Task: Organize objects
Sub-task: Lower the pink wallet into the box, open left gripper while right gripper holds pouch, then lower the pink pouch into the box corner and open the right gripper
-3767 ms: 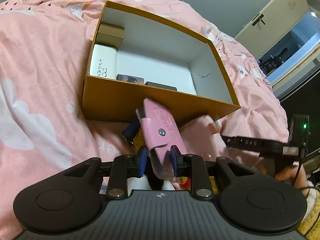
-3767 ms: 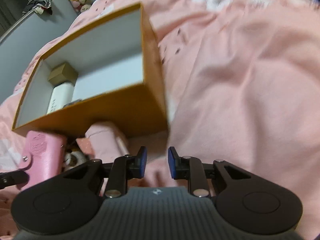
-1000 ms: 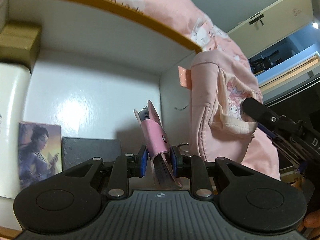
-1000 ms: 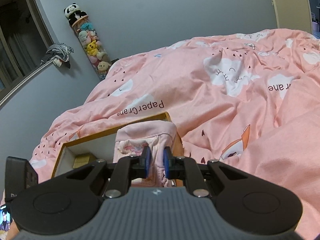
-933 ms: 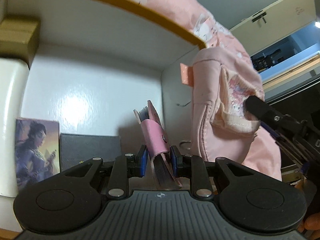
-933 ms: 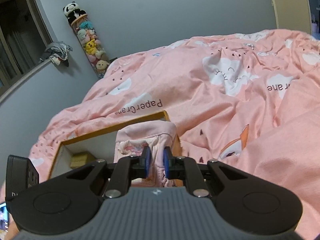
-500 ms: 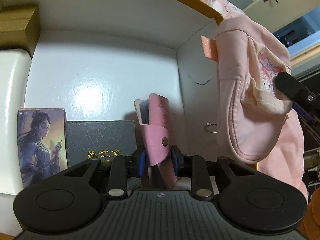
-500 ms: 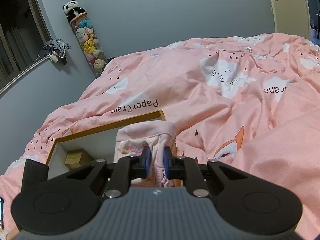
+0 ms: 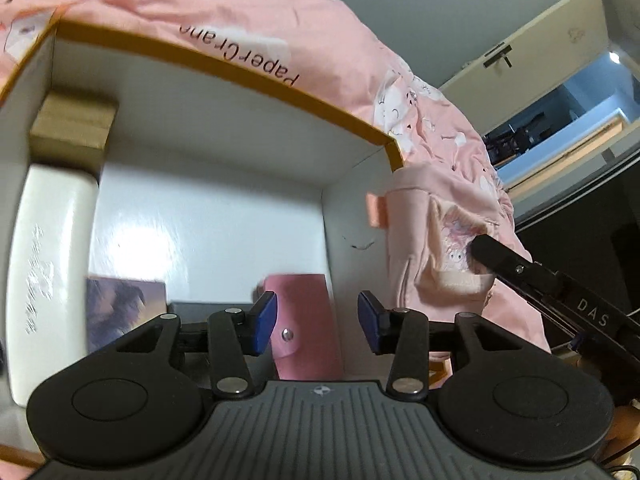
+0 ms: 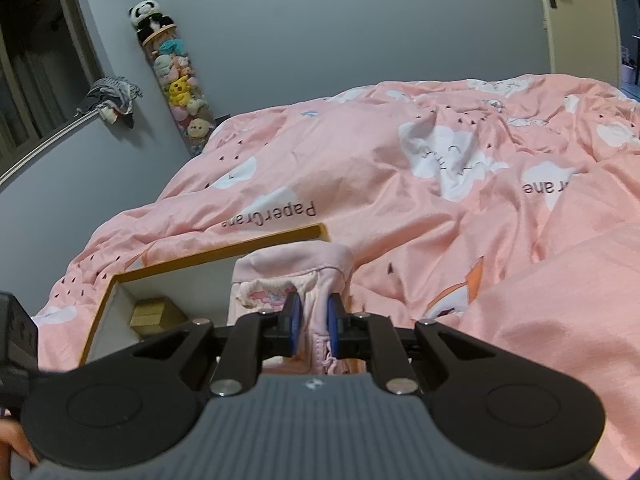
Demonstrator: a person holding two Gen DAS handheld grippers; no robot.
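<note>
1. the left gripper [image 9: 316, 322] has just let go of the pink key case [image 9: 306, 320]; its jaws have been opening and now stand apart, pads off the case, which lies between them.
2. the key case rests inside the orange box [image 9: 224, 66], at its right wall, beside a black box [image 9: 208, 308] and a picture card [image 9: 120, 308].
3. the right gripper [image 10: 312, 326] is clamped on the pink fabric pouch [image 10: 292, 268], held above the box's right edge over the pink duvet [image 10: 400, 184].
</note>
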